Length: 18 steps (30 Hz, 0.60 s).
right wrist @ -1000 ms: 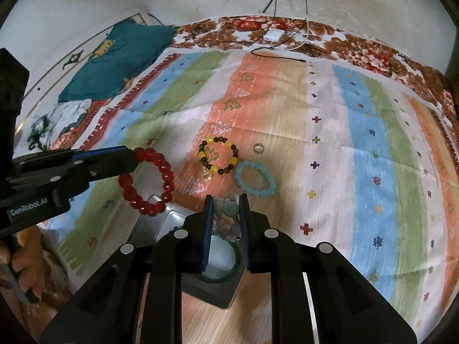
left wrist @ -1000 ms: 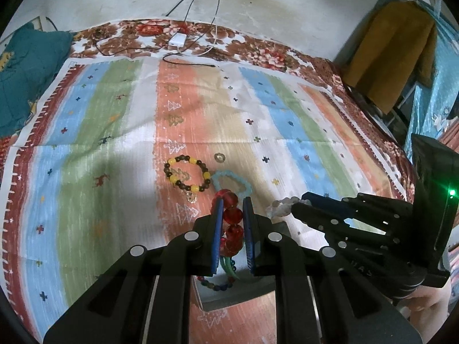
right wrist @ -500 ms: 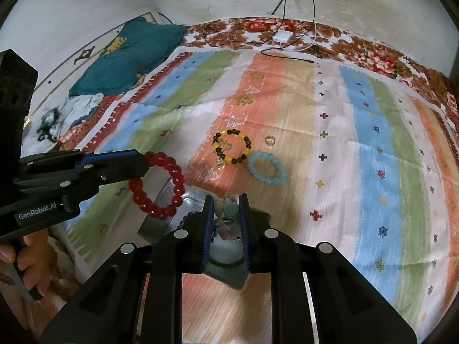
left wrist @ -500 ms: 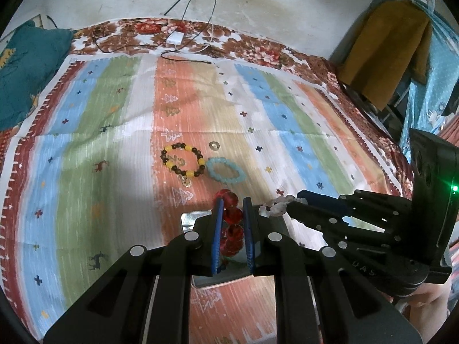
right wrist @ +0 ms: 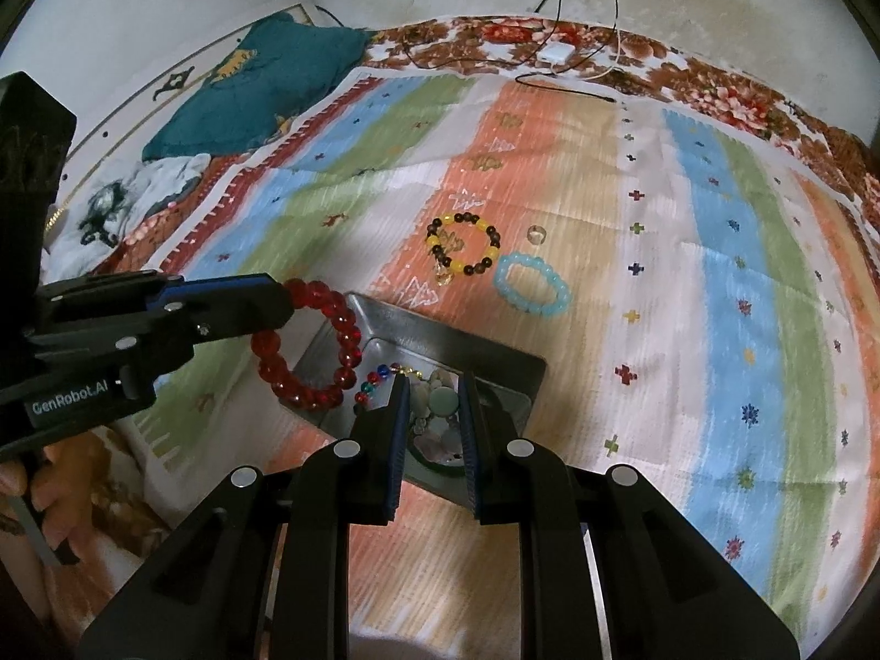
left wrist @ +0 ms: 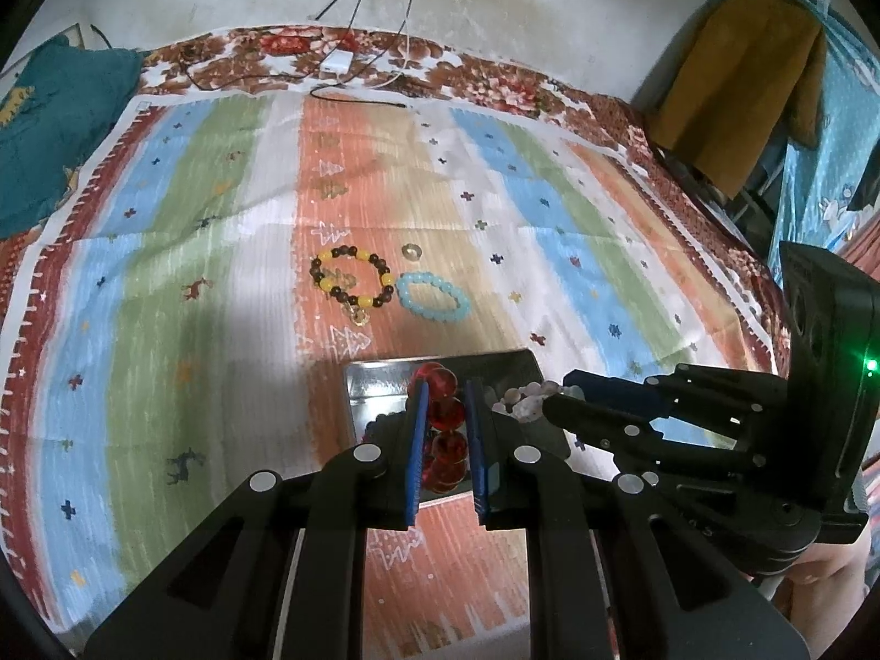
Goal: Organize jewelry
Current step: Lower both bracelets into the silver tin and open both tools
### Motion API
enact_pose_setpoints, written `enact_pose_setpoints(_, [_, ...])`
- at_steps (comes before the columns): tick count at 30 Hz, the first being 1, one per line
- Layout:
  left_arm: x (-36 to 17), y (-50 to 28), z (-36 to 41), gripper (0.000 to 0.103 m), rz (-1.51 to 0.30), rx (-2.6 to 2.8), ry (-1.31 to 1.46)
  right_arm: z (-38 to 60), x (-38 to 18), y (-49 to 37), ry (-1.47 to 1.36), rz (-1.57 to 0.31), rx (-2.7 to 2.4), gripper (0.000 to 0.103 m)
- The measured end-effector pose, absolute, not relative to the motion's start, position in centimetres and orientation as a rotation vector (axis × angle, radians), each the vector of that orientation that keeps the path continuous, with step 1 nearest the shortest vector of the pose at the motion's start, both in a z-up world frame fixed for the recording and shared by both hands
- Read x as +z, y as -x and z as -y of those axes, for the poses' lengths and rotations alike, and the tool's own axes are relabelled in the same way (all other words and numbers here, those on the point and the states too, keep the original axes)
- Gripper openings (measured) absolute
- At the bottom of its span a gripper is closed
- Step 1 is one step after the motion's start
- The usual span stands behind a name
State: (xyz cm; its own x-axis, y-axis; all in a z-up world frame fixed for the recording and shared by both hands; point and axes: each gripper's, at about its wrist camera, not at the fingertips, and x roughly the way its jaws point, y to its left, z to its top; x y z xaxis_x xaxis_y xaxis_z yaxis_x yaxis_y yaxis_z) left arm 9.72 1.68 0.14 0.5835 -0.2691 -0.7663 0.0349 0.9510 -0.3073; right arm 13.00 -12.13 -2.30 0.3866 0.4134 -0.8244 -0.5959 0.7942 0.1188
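Over the metal tray (right wrist: 498,366), near edge of the striped bedspread (right wrist: 715,286), both grippers hung w/ a piece each. Left gripper (right wrist: 283,297) was clamped on the red bead bracelet (right wrist: 308,346), which dangled from the tips half over the tray's left rim, probably so it'd drop inside when let go. In the left wrist view the same red beads (left wrist: 443,412) sat pinched between the blue pads. Right gripper (right wrist: 432,390) was closed on a pale stone bracelet (right wrist: 440,404) w/ a round greenish bead, held directly above the tray interior; seen from the left wrist as a whitish cluster (left wrist: 525,399) at its tips.

Tray contents: a multicolour bead strand (right wrist: 374,382) along the left side and, partly hidden by the gripper, something dark green at the bottom, can't tell what exactly.

Not yet collected, on the bedspread beyond the tray: yellow-and-brown bead bracelet (right wrist: 465,245), light blue bracelet (right wrist: 531,286) just beside it, small ring (right wrist: 536,234) a bit further back.
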Motion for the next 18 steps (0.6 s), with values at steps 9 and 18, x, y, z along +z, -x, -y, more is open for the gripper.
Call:
enact_pose_setpoints(9, [-0.4,-10.4,-3.5,0.044,-0.936,-0.110,0.331,12.6,-2.9,-13.9,0.202,-1.007,0.591,0.051])
enact_pose_setpoints(18, [-1.5,-12.6,-5.3,0.073,-0.970,-0.019,0.341,13.9,-2.8,-16.2,0.140,-1.003,0.513,0.068])
